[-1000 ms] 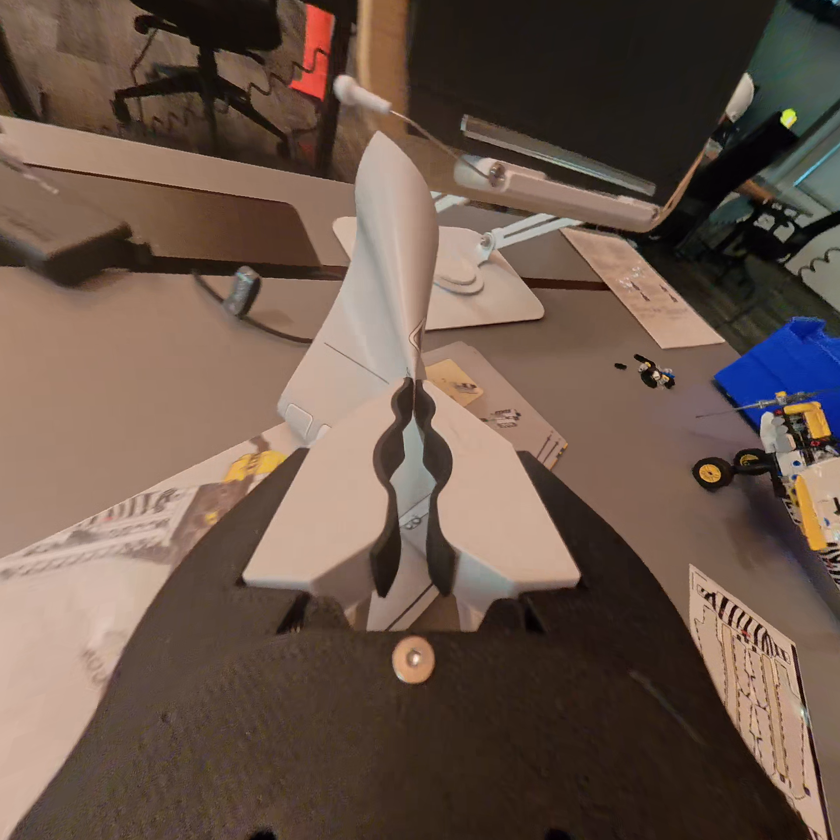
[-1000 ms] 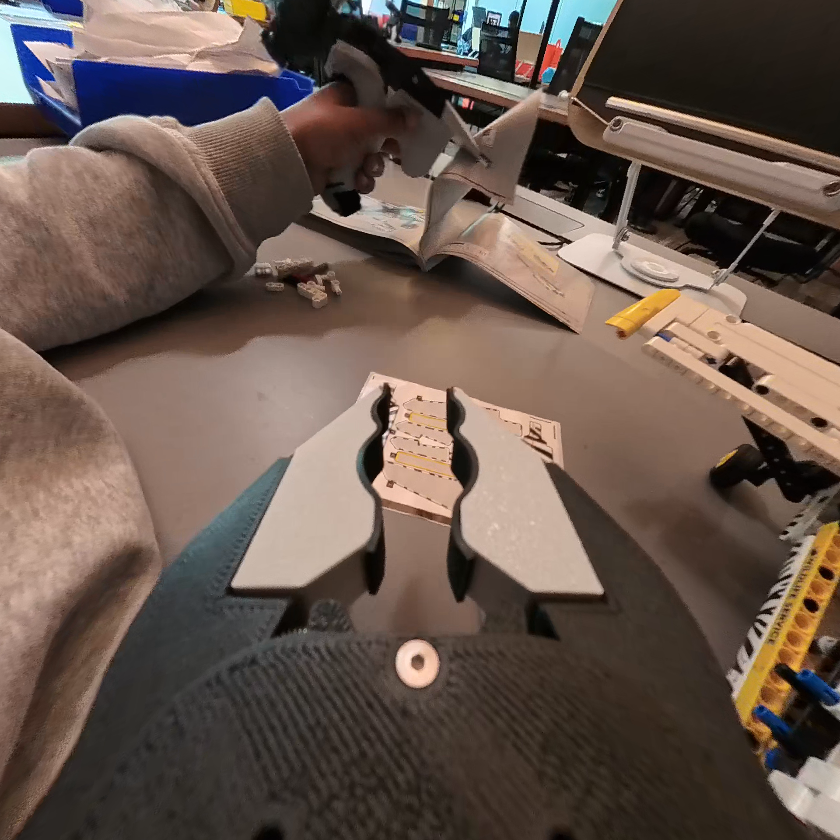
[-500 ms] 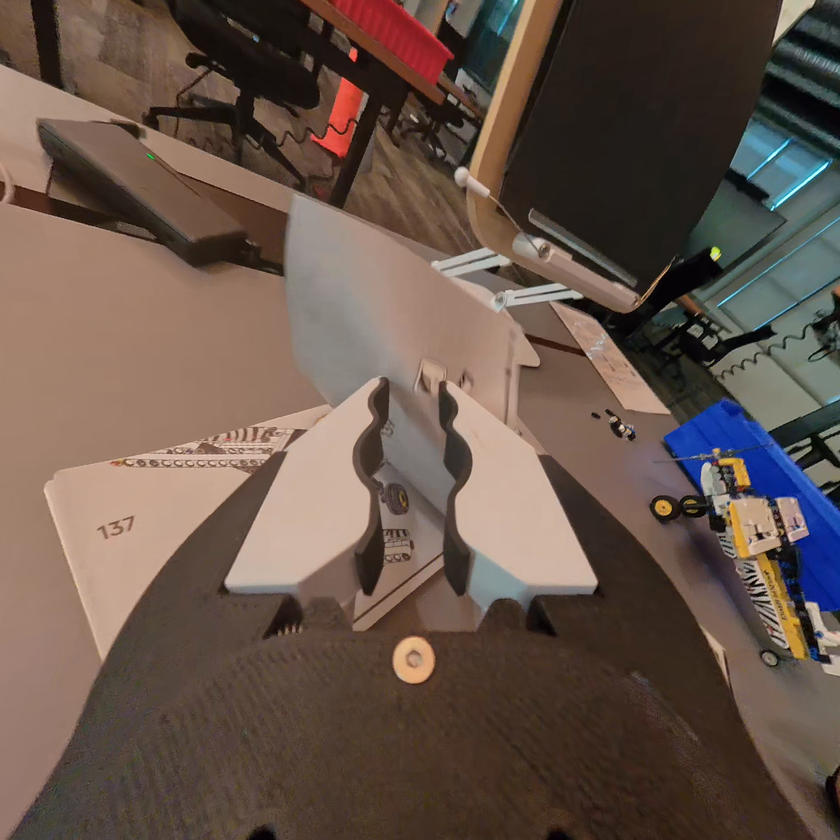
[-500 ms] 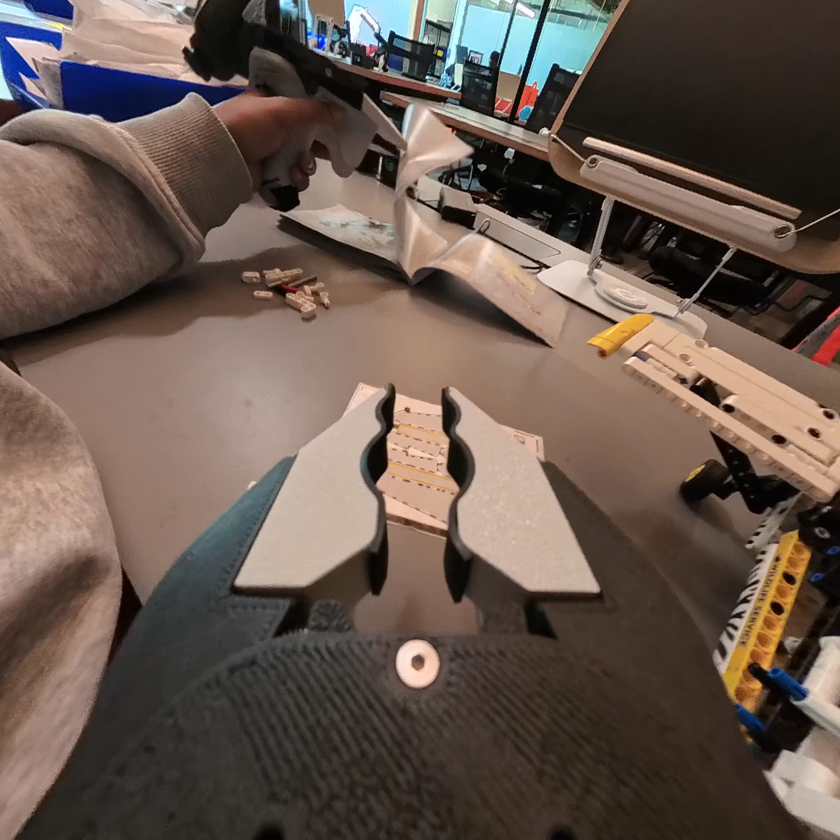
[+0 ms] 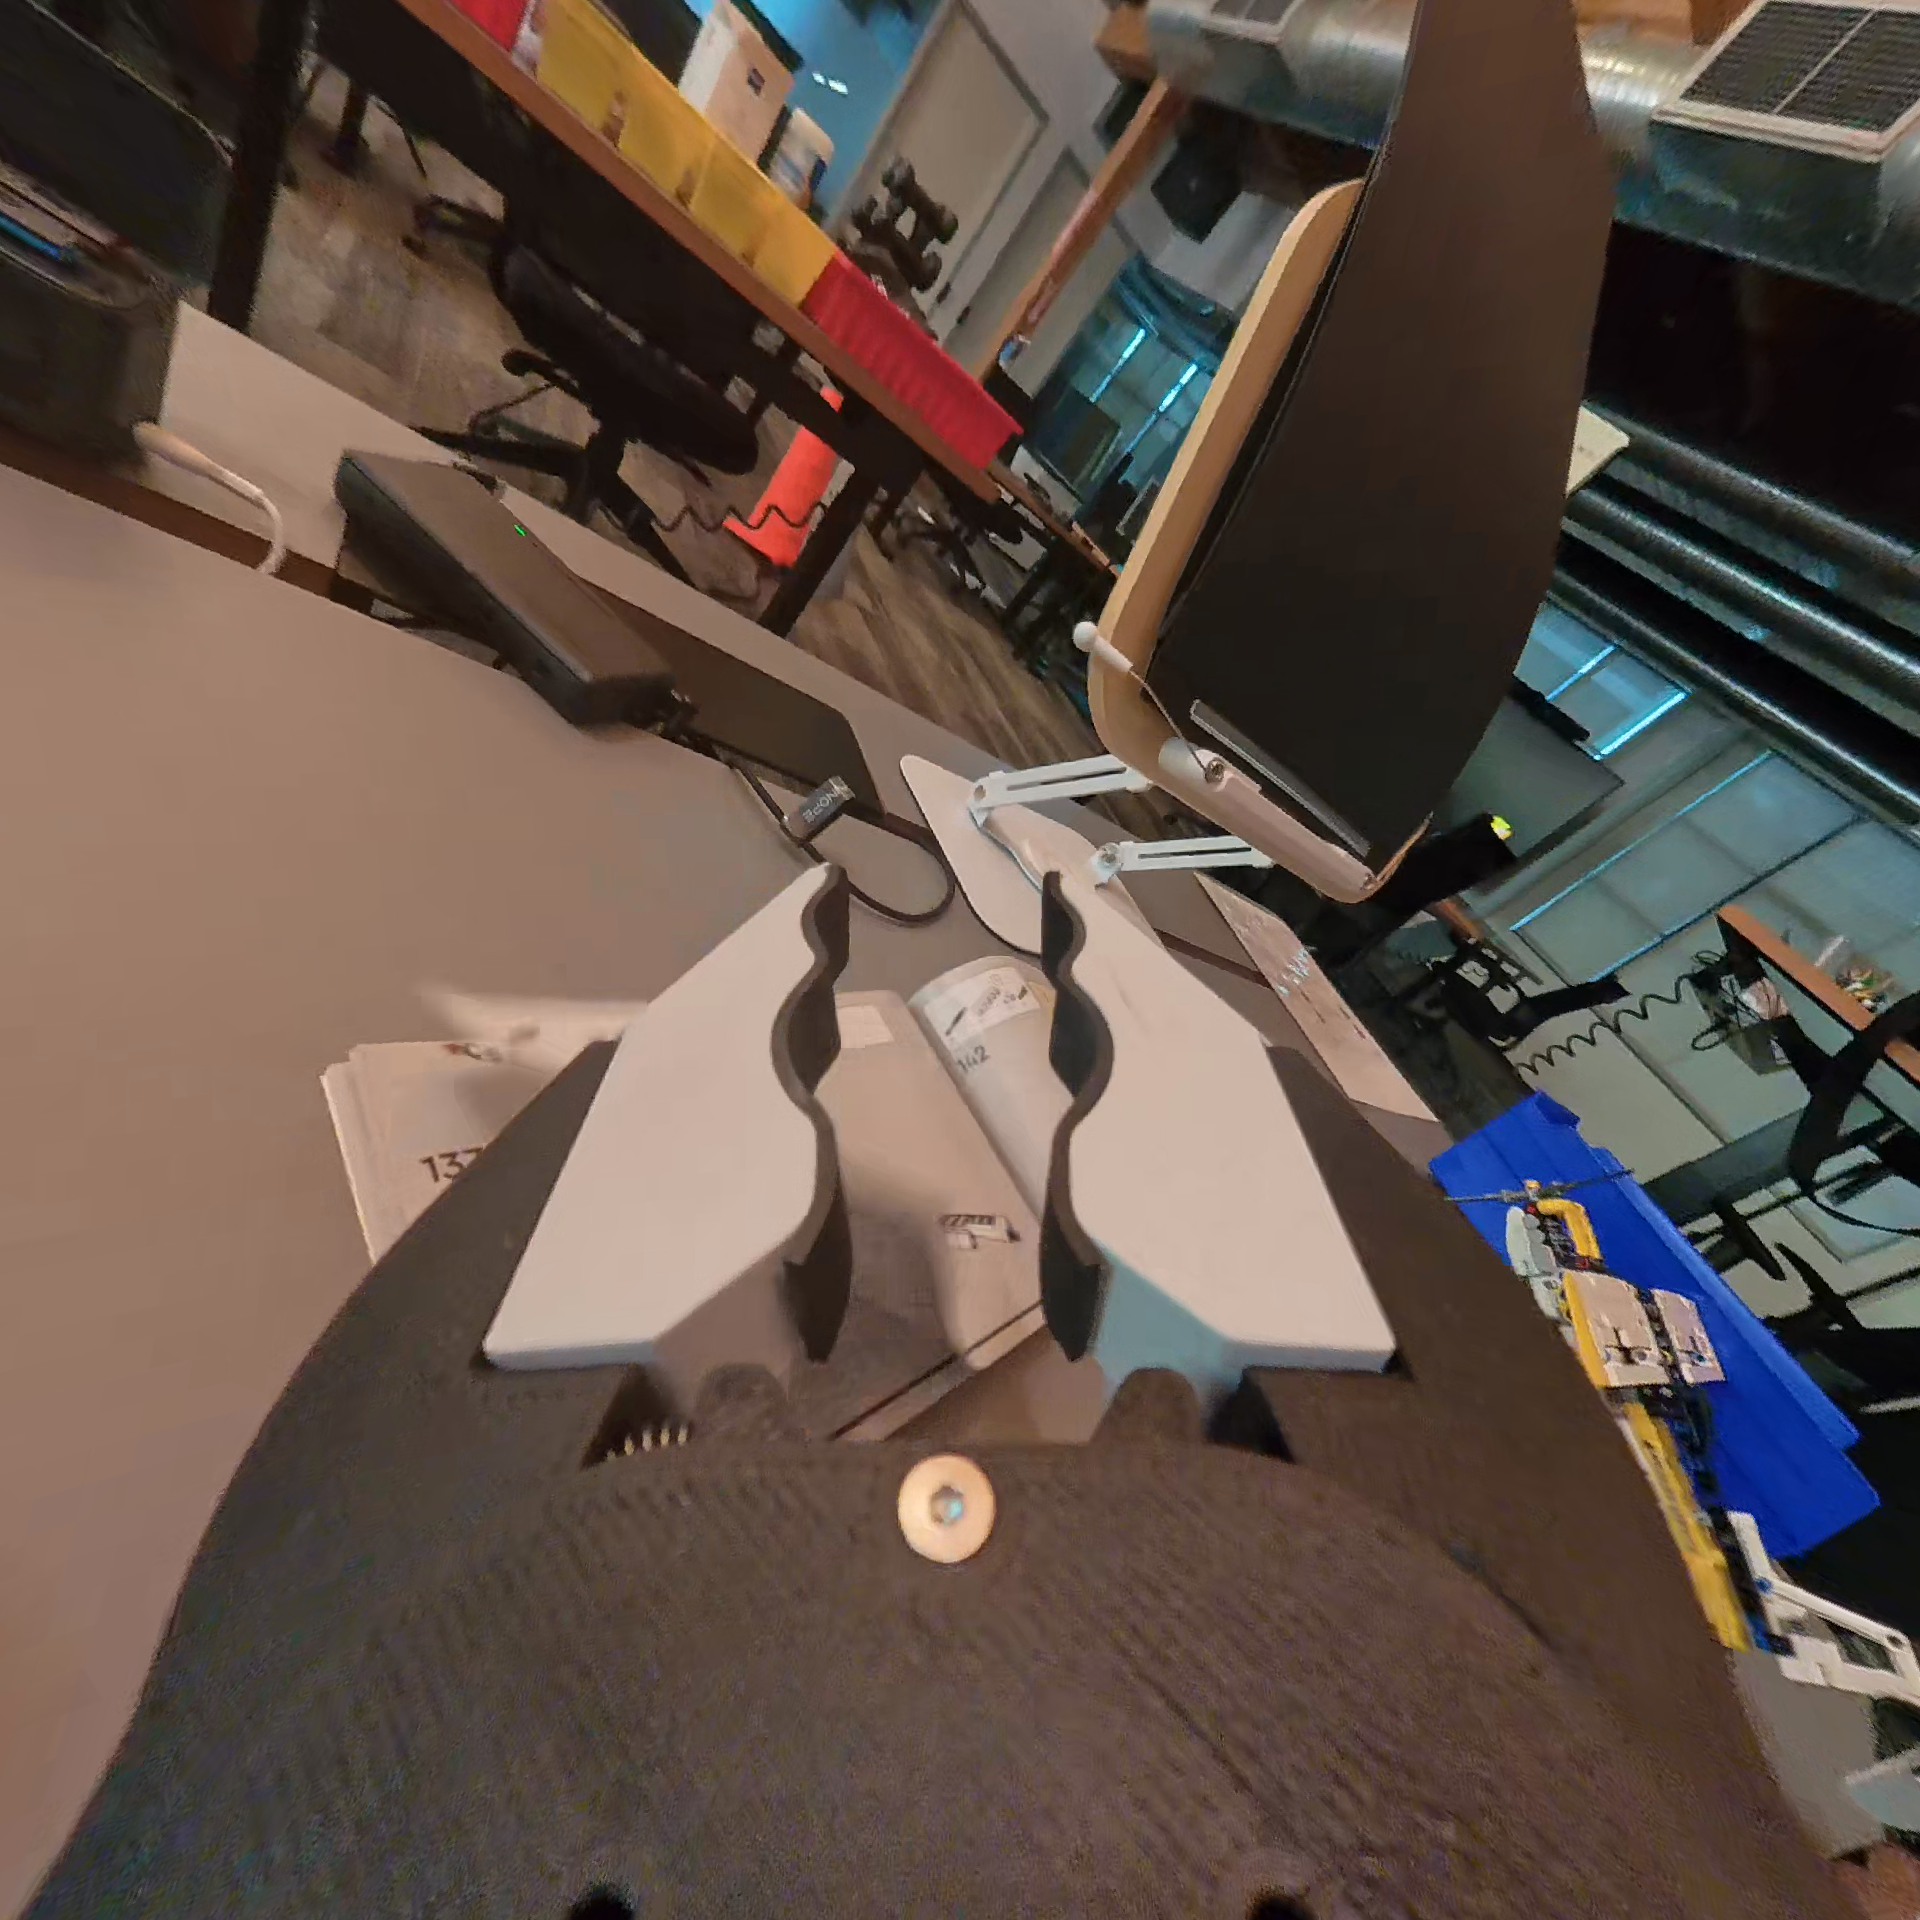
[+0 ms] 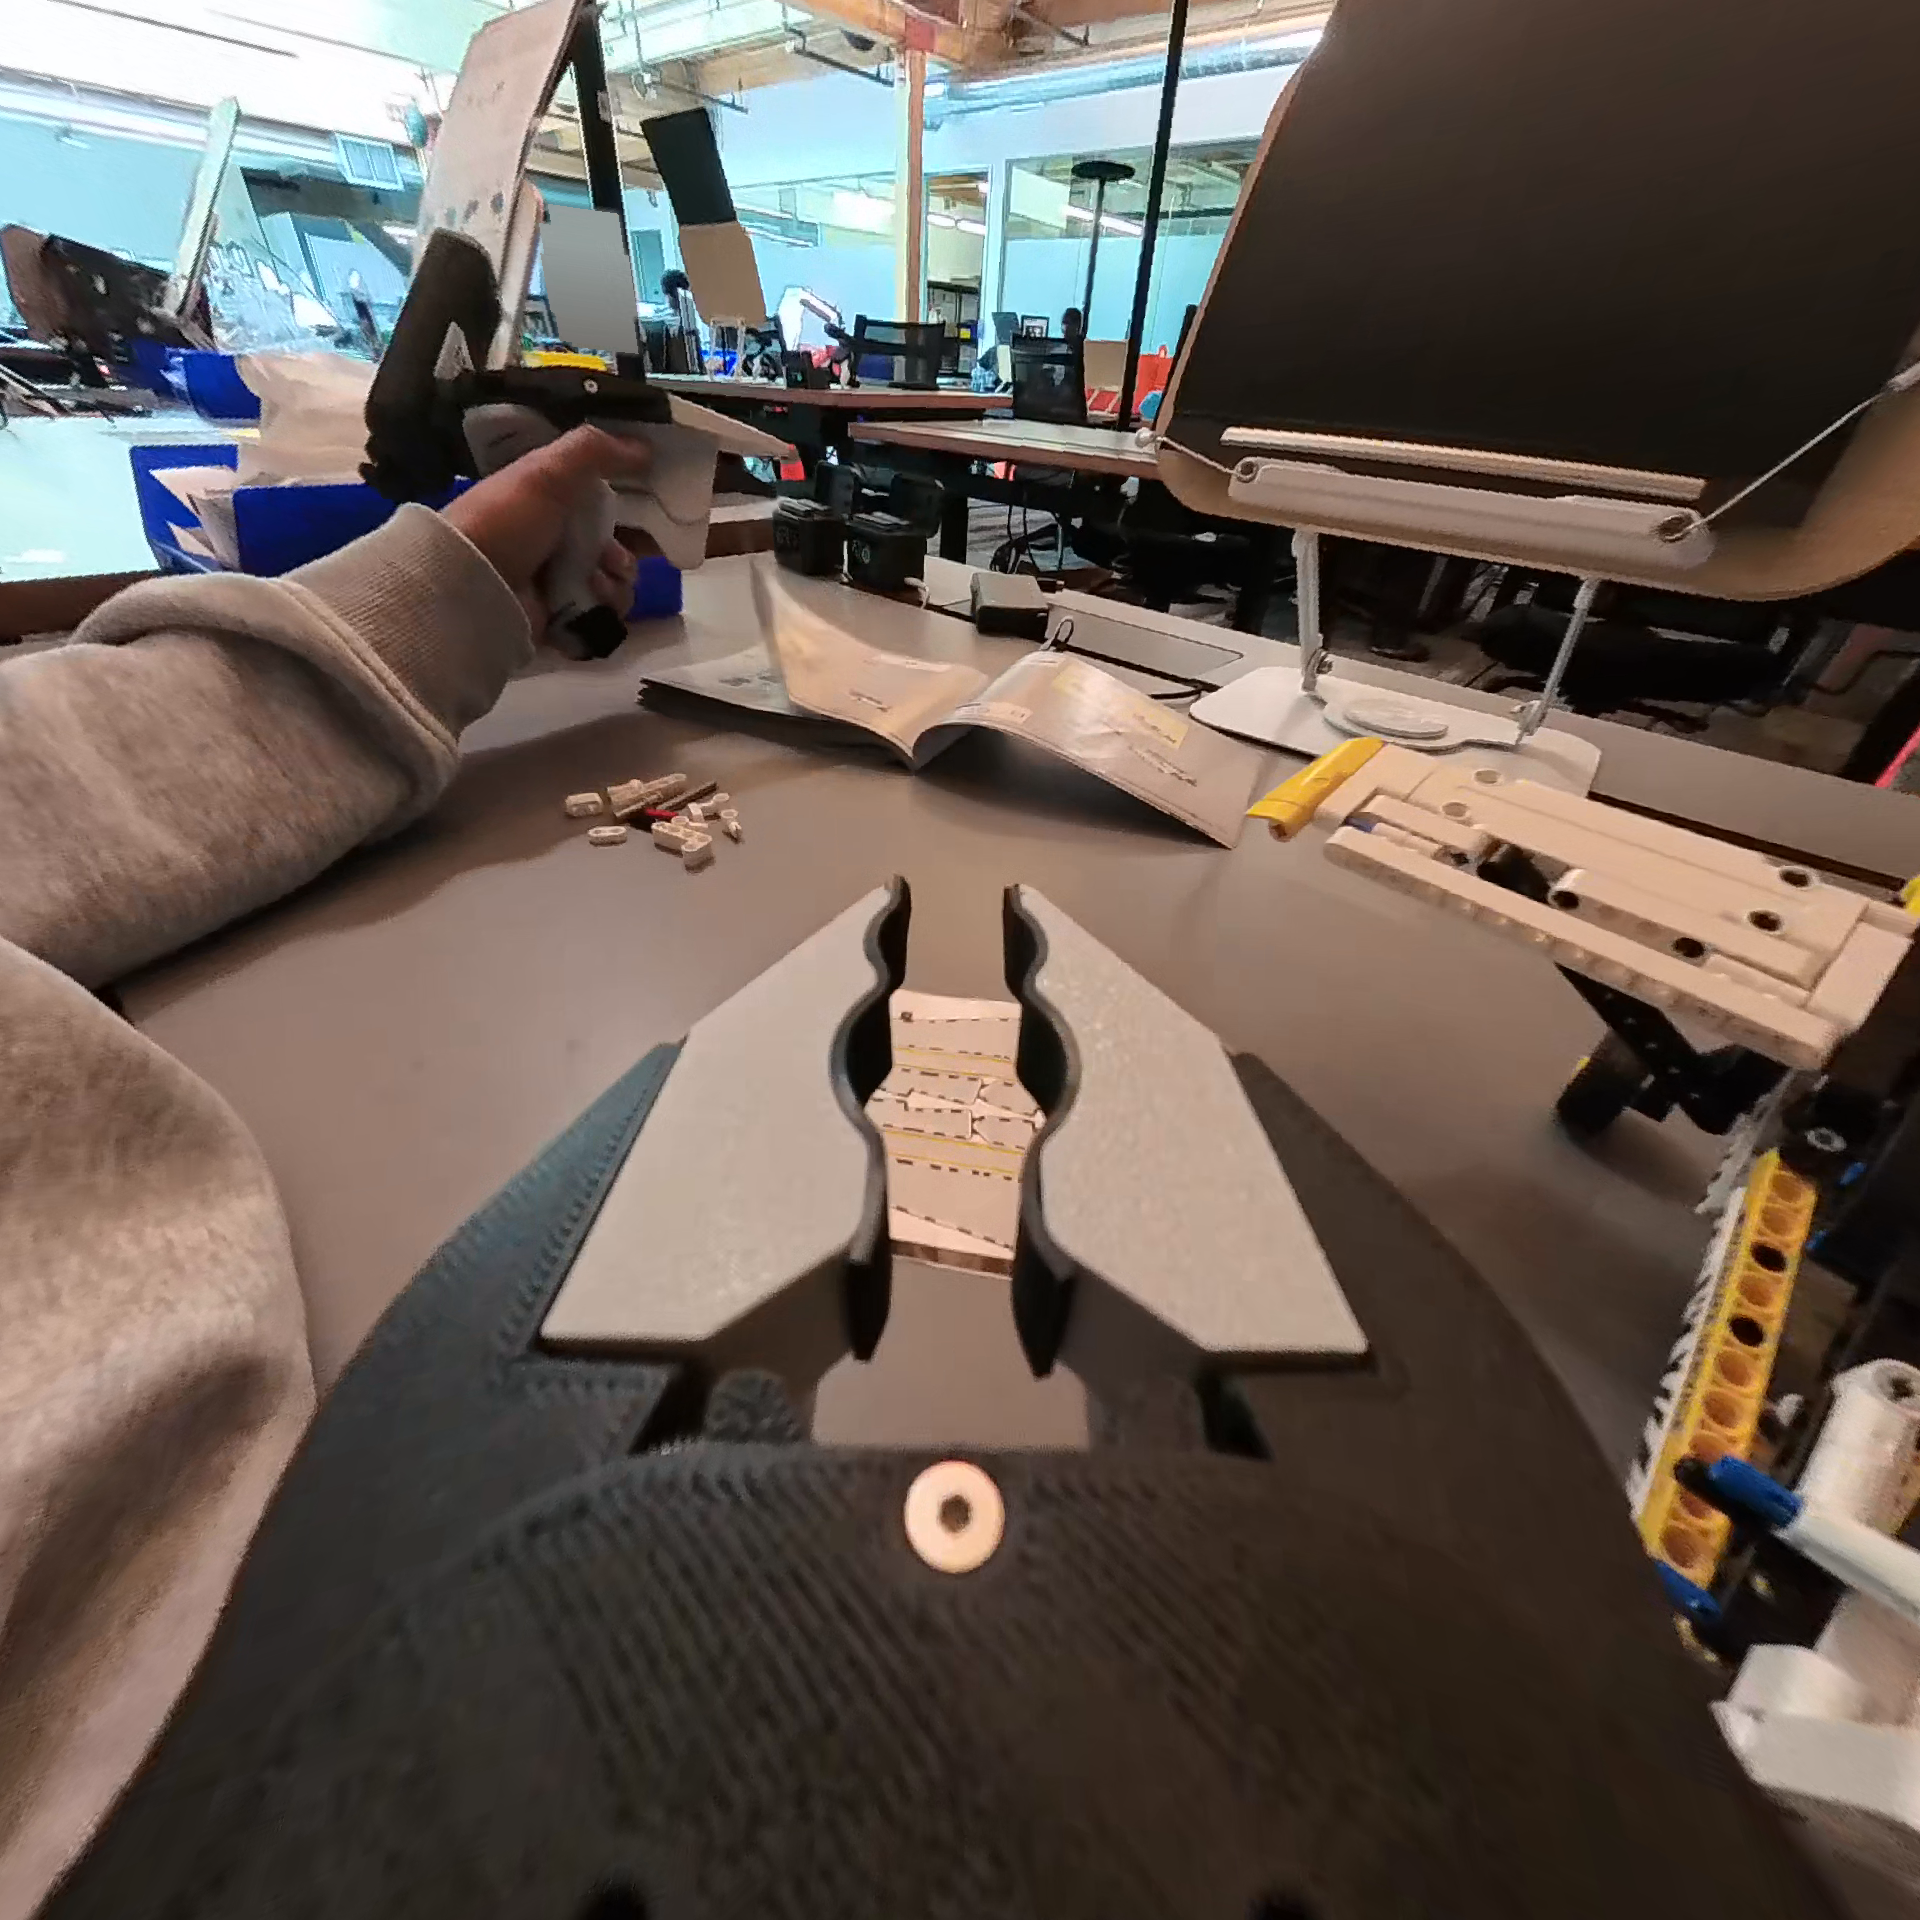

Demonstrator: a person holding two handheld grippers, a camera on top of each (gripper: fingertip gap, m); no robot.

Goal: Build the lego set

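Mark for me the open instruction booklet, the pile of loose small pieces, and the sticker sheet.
instruction booklet [image 6: 1101, 727], right wrist view, on its right-hand open page.
loose small pieces [image 6: 665, 816], right wrist view, middle of the pile.
sticker sheet [image 6: 951, 1122], right wrist view, part showing between the fingers.

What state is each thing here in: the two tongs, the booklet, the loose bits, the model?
Left tongs: open, empty.
Right tongs: open, empty.
Instruction booklet: lying open on the table.
Loose pieces: scattered, unattached.
Lego model: partly built.
Sticker sheet: flat on the table.

bare table [image 6: 436, 997] centre, loose pieces [image 6: 655, 816] left, lego model [image 6: 1621, 914] blocking right
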